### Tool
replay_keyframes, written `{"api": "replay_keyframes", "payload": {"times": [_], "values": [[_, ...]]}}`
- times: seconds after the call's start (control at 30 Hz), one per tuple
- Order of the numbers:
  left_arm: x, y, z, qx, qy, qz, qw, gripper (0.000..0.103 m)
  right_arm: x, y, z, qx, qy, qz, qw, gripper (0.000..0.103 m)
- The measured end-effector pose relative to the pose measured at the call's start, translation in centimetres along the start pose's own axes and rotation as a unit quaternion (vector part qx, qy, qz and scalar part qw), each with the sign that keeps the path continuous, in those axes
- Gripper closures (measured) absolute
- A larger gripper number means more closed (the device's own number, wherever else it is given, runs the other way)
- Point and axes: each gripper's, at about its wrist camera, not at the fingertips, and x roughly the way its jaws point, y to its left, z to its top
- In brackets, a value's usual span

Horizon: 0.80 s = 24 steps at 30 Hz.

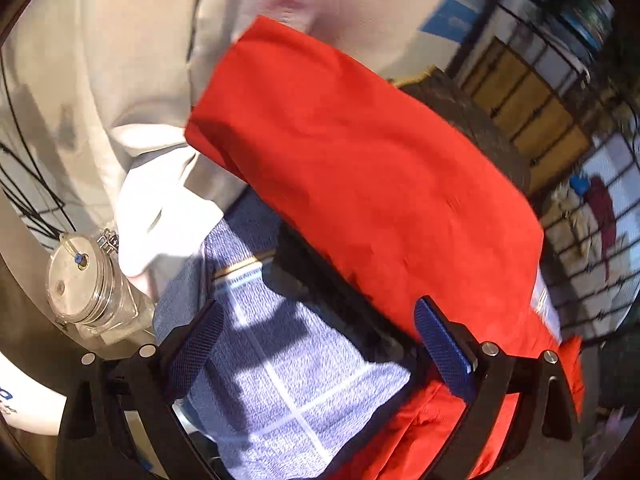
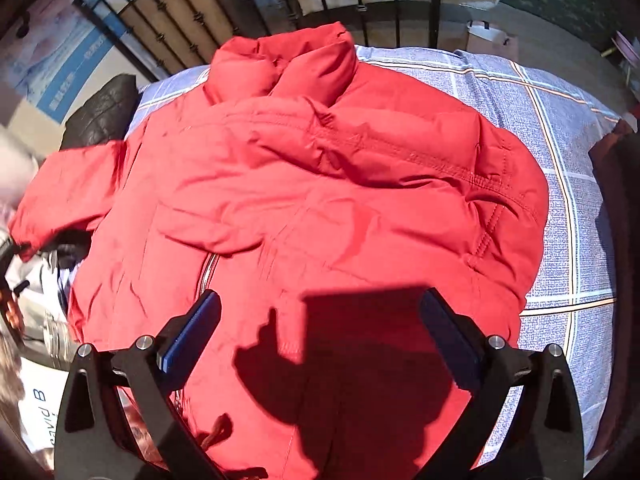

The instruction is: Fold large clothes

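A red puffer jacket (image 2: 320, 184) lies spread flat on a blue checked bedsheet (image 2: 560, 100), collar (image 2: 288, 68) at the far end. My right gripper (image 2: 320, 308) hovers open over the jacket's near hem and casts a shadow on it. One red sleeve (image 2: 68, 192) sticks out to the left. In the left wrist view that sleeve (image 1: 360, 168) runs diagonally from lower right to upper middle, above the bedsheet (image 1: 288, 380). My left gripper (image 1: 320, 312) is open, its right finger against the sleeve's underside, with nothing between the pads.
A lidded glass jar (image 1: 80, 280) and white cloth (image 1: 160, 220) sit by the bed's left edge, next to a person's beige clothing (image 1: 100, 60). A black iron railing (image 2: 320, 0) stands behind the bed. A dark cushion (image 2: 104, 112) lies at the far left corner.
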Motion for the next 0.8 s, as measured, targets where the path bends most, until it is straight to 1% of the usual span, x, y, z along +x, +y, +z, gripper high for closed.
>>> {"api": "replay_keyframes", "payload": {"times": [0.1, 0.13, 0.17, 0.23, 0.27, 0.33, 0.4, 0.43, 0.47, 0.5, 0.53, 0.57, 0.6, 0.67, 0.73, 0.8], "values": [[0.8, 3.4, 3.1, -0.080, -0.007, -0.017, 0.9966, 0.013, -0.4, 0.3, -0.2, 0.000, -0.004, -0.001, 1.000, 0.005], [1.1, 4.1, 4.0, -0.094, -0.007, -0.020, 0.9953, 0.019, -0.3, 0.5, -0.2, -0.002, -0.003, -0.003, 1.000, 0.005], [1.5, 4.7, 4.8, -0.105, -0.007, -0.021, 0.9942, 0.023, -0.3, 0.7, -0.2, -0.004, -0.002, -0.005, 1.000, 0.005], [2.5, 5.4, 5.8, -0.123, 0.000, -0.031, 0.9919, 0.024, -0.5, 1.3, -0.3, -0.008, -0.002, -0.006, 1.000, 0.005], [3.3, 5.7, 6.2, -0.135, 0.012, -0.040, 0.9900, 0.026, -0.5, 1.5, -0.4, -0.010, -0.001, -0.006, 1.000, 0.005], [4.3, 6.2, 6.6, -0.156, 0.022, -0.055, 0.9860, 0.031, -0.5, 2.2, -0.5, -0.019, 0.002, -0.007, 1.000, 0.005], [5.1, 6.4, 6.8, -0.175, 0.024, -0.071, 0.9817, 0.034, -0.5, 2.7, -0.7, -0.025, 0.004, -0.008, 1.000, 0.005], [5.3, 6.3, 6.8, -0.179, 0.026, -0.075, 0.9806, 0.039, -0.5, 3.0, -0.8, -0.029, 0.006, -0.009, 1.000, 0.005], [5.5, 6.2, 6.9, -0.180, 0.027, -0.081, 0.9800, 0.048, -0.5, 3.0, -0.8, -0.030, 0.006, -0.010, 0.999, 0.005], [5.6, 5.8, 6.9, -0.177, 0.028, -0.088, 0.9798, 0.052, -0.6, 3.2, -0.9, -0.033, 0.007, -0.011, 0.999, 0.005], [5.6, 5.4, 7.0, -0.172, 0.028, -0.096, 0.9800, 0.061, -0.6, 3.2, -0.9, -0.034, 0.007, -0.012, 0.999, 0.005], [5.4, 4.8, 7.1, -0.162, 0.027, -0.103, 0.9809, 0.067, -0.7, 3.2, -0.9, -0.035, 0.008, -0.014, 0.999, 0.005], [5.1, 4.3, 7.1, -0.151, 0.024, -0.102, 0.9830, 0.069, -0.7, 3.2, -1.0, -0.034, 0.008, -0.017, 0.999, 0.005], [4.5, 3.4, 7.3, -0.121, 0.016, -0.098, 0.9877, 0.082, -0.8, 3.0, -1.0, -0.030, 0.008, -0.018, 0.999, 0.005], [3.7, 2.7, 7.5, -0.094, 0.008, -0.094, 0.9911, 0.090, -0.8, 2.7, -1.0, -0.025, 0.008, -0.022, 0.999, 0.005], [2.4, 2.1, 7.6, -0.077, -0.007, -0.098, 0.9922, 0.094, -0.8, 2.6, -1.0, -0.023, 0.007, -0.025, 0.999, 0.005]]}}
